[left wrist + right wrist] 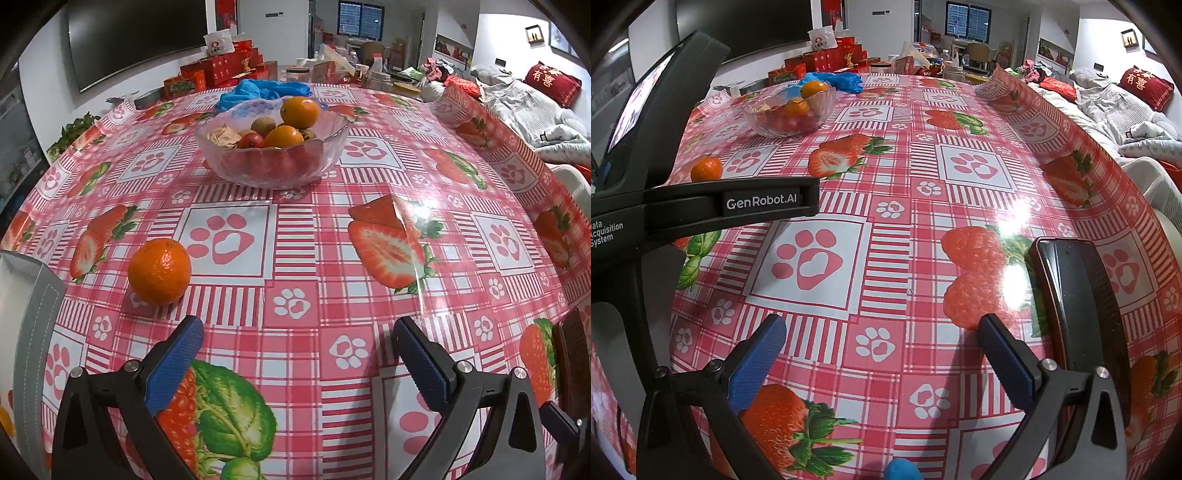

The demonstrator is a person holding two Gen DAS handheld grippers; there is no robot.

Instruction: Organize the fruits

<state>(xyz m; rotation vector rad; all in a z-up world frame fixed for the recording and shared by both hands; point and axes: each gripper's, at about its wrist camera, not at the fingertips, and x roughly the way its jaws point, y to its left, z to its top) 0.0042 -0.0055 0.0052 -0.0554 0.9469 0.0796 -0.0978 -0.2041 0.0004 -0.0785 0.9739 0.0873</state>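
Observation:
A loose orange lies on the strawberry-print tablecloth, ahead and left of my left gripper. The left gripper is open and empty, its blue pads spread wide. A glass bowl further back holds two oranges, kiwis and small red fruits. In the right wrist view the same orange and bowl sit far left. My right gripper is open and empty above the cloth. The body of the left gripper device fills that view's left side.
A dark phone lies on the cloth just right of the right gripper. A blue plastic bag lies behind the bowl. Red gift boxes and clutter line the table's far end. A bed with bedding stands to the right.

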